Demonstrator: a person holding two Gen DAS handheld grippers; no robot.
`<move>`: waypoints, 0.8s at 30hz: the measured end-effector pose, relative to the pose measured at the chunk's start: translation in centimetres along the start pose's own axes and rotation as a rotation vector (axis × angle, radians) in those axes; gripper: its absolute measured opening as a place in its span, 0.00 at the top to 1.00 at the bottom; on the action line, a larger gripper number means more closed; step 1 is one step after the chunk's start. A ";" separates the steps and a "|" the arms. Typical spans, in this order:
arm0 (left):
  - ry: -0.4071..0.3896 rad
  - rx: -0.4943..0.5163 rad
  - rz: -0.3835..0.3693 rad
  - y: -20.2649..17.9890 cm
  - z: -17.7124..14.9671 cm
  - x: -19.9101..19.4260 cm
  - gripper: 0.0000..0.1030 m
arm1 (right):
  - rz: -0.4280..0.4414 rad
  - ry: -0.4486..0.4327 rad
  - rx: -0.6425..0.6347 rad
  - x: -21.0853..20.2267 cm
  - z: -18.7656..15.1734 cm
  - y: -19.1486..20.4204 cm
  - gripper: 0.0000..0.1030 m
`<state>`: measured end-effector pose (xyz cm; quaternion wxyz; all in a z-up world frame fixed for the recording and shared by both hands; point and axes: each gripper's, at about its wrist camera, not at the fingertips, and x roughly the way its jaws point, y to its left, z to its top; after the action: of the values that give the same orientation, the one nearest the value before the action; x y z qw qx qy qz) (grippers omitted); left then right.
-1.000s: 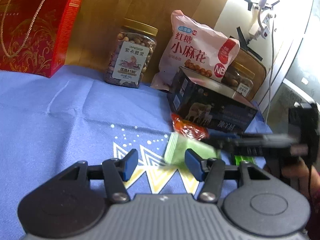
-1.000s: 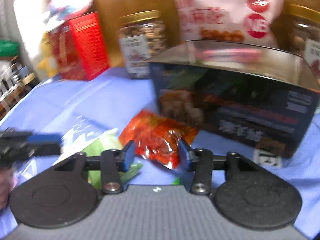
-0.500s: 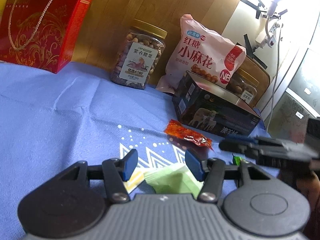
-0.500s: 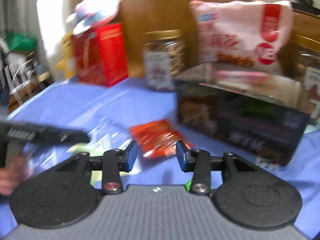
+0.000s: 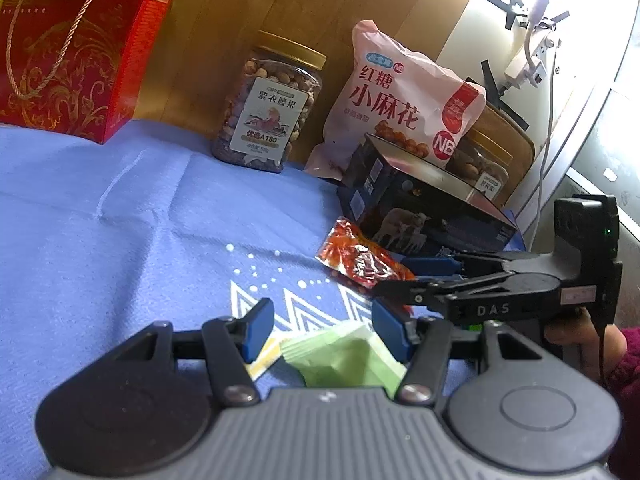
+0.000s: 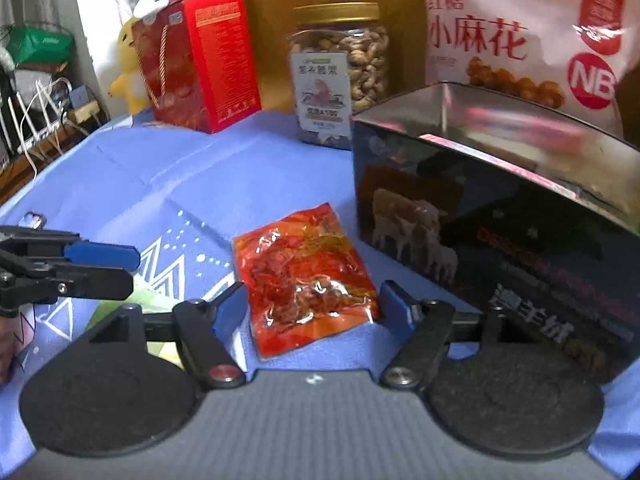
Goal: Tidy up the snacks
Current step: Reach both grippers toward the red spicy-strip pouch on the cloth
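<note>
Red foil snack packets (image 6: 306,276): one
Green packets (image 5: 346,356): one
Pink snack bags (image 5: 400,100): one
Gold-lidded nut jars: two, one left of the pink bag (image 5: 268,108), one far right behind the dark box (image 5: 482,168)
Dark open boxes (image 6: 500,240): one
Red gift boxes (image 5: 76,44): one
Claws: two, left (image 5: 322,330) and right (image 6: 310,312)

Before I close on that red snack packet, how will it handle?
The red snack packet looks thin and crinkly, so probably floppy and light. Its glossy film may slip. It lies flat on the blue cloth, so pinching an edge seems safer.
</note>
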<state>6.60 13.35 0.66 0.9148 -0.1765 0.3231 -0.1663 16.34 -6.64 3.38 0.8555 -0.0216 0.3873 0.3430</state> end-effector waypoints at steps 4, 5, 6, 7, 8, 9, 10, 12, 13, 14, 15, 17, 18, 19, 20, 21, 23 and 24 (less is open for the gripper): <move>0.001 0.000 -0.001 0.0 0.0 0.0 0.46 | -0.034 -0.006 -0.074 -0.3 -0.6 1.6 0.41; 0.001 -0.001 -0.001 0.1 0.0 0.0 0.46 | -0.034 -0.013 -0.081 -0.6 -0.8 1.9 0.42; 0.002 -0.001 -0.001 0.1 0.0 0.0 0.46 | -0.040 -0.020 -0.092 -0.9 -1.1 2.2 0.42; 0.002 -0.002 -0.001 0.1 0.1 0.0 0.46 | -0.044 -0.028 -0.103 -1.4 -1.5 2.4 0.43; 0.002 -0.002 -0.001 0.1 0.0 0.0 0.44 | -0.044 -0.034 -0.111 -2.0 -1.8 2.7 0.43; 0.000 -0.002 0.000 0.1 0.0 0.0 0.44 | -0.035 -0.033 -0.115 -2.4 -2.1 2.9 0.43; -0.001 -0.001 0.000 0.1 0.0 0.0 0.44 | -0.027 -0.032 -0.120 -3.0 -2.6 3.2 0.43; 0.000 -0.001 -0.001 0.1 0.0 0.0 0.44 | -0.026 -0.025 -0.141 -4.2 -3.9 3.9 0.43; 0.000 0.000 -0.002 0.1 0.0 0.0 0.44 | -0.026 -0.026 -0.145 -4.6 -4.3 4.2 0.43; -0.001 0.002 -0.003 0.1 0.0 0.0 0.44 | -0.023 -0.029 -0.138 -5.2 -4.8 4.3 0.43; -0.001 0.003 -0.004 0.1 0.0 0.0 0.44 | -0.015 -0.029 -0.116 -5.8 -5.3 4.4 0.43; -0.003 0.008 -0.008 0.0 0.0 -0.1 0.44 | 0.021 -0.048 -0.028 -7.2 -6.1 3.9 0.43; -0.004 0.010 -0.010 -0.1 0.0 -0.1 0.44 | 0.045 -0.060 0.031 -7.8 -6.5 3.6 0.43; -0.005 0.012 -0.014 -0.1 0.0 -0.2 0.44 | 0.068 -0.073 0.087 -8.2 -6.8 3.2 0.43; -0.006 0.012 -0.016 -0.1 0.0 -0.2 0.44 | 0.096 -0.090 0.155 -8.8 -7.3 2.7 0.43; -0.006 0.008 -0.019 0.0 0.0 -0.3 0.44 | 0.118 -0.104 0.210 -9.1 -7.7 2.6 0.43; -0.005 -0.002 -0.027 0.1 0.0 -0.5 0.44 | 0.173 -0.128 0.309 -9.6 -8.5 2.0 0.44; -0.003 -0.011 -0.036 0.1 0.0 -0.7 0.44 | 0.204 -0.138 0.343 -9.9 -8.9 2.0 0.44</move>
<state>6.08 13.75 1.04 0.9111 -0.1878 0.3193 -0.1807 4.82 -13.44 4.30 0.8321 0.1872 0.3806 0.3574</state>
